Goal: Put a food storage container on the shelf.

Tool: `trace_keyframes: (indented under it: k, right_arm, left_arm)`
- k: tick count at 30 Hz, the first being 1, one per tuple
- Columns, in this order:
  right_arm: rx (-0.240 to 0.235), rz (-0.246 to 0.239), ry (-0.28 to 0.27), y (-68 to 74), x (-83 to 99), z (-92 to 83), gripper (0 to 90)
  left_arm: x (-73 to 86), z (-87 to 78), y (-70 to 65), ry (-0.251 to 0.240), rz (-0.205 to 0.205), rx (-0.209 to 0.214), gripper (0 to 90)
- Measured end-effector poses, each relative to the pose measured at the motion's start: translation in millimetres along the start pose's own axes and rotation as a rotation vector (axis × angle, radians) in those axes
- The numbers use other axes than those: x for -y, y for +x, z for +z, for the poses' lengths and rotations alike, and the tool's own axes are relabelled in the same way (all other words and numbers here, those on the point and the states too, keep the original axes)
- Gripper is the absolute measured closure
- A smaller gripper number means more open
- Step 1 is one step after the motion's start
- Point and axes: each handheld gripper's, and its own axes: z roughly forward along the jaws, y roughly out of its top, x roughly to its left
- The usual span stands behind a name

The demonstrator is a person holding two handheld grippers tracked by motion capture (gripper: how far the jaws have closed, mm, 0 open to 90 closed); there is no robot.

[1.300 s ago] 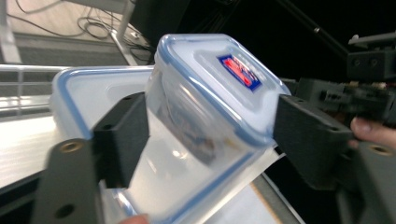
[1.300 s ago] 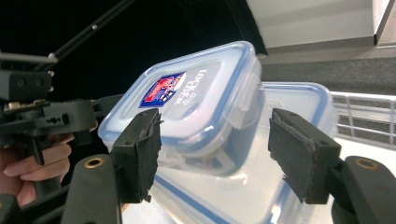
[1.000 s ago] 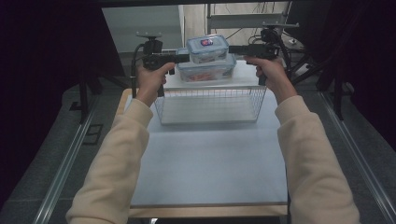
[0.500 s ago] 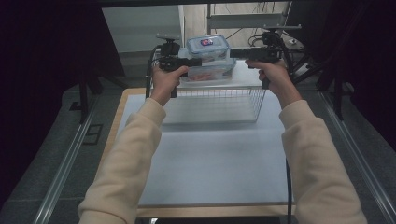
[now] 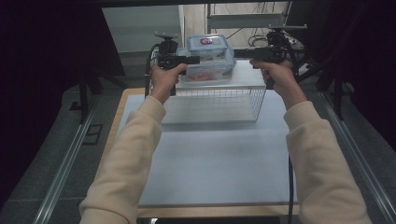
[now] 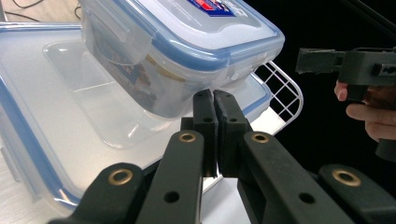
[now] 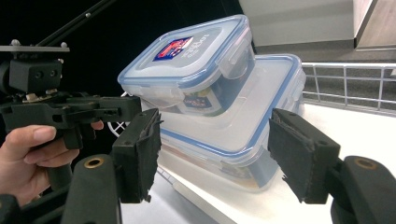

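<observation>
Two clear tubs with blue-rimmed lids are stacked on the white top of a wire basket (image 5: 215, 100). The small tub (image 5: 207, 45) (image 6: 187, 42) (image 7: 187, 60) sits askew on the large flat one (image 5: 210, 70) (image 6: 70, 107) (image 7: 243, 135). My left gripper (image 5: 197, 59) (image 6: 214, 95) is shut with nothing between its pads, its tip close to the small tub's near corner, and I cannot tell whether it touches. It also appears as a left gripper (image 7: 126, 105) across the tubs. My right gripper (image 5: 254, 57) (image 7: 215, 154) stands open, aimed at the stack from the other side, clear of it.
The basket stands at the far end of a pale grey table (image 5: 219, 154). Dark curtains and stands flank the table, and metal rails run along the floor on both sides. Cables and equipment sit behind the basket.
My left hand has shifted right, from the basket's left edge in towards the tubs. The right hand has stayed where it was.
</observation>
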Motion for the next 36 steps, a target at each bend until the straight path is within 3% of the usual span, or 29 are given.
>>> trace_keyframes:
  k: [11, 21, 30, 36]
  right_arm:
    - [-0.003, -0.002, 0.012, -0.6, 3.1, 2.2, 34.3]
    - [-0.004, 0.003, 0.003, -1.1, 9.5, -0.9, 34.4]
    - [-0.028, -0.024, 0.011, -1.0, 28.5, -11.0, 34.2]
    - [-0.063, -0.055, -0.009, 0.3, 57.1, -27.9, 34.3]
  left_arm:
    - [-0.8, -3.1, 4.2, -0.004, -0.02, 0.0, 88.3]
    - [8.0, -21.4, -4.3, -0.006, 0.02, 0.016, 89.3]
    - [37.7, -44.1, -6.2, -0.002, 0.024, 0.04, 90.0]
    - [66.2, -59.1, -6.9, -0.006, 0.032, 0.049, 89.9]
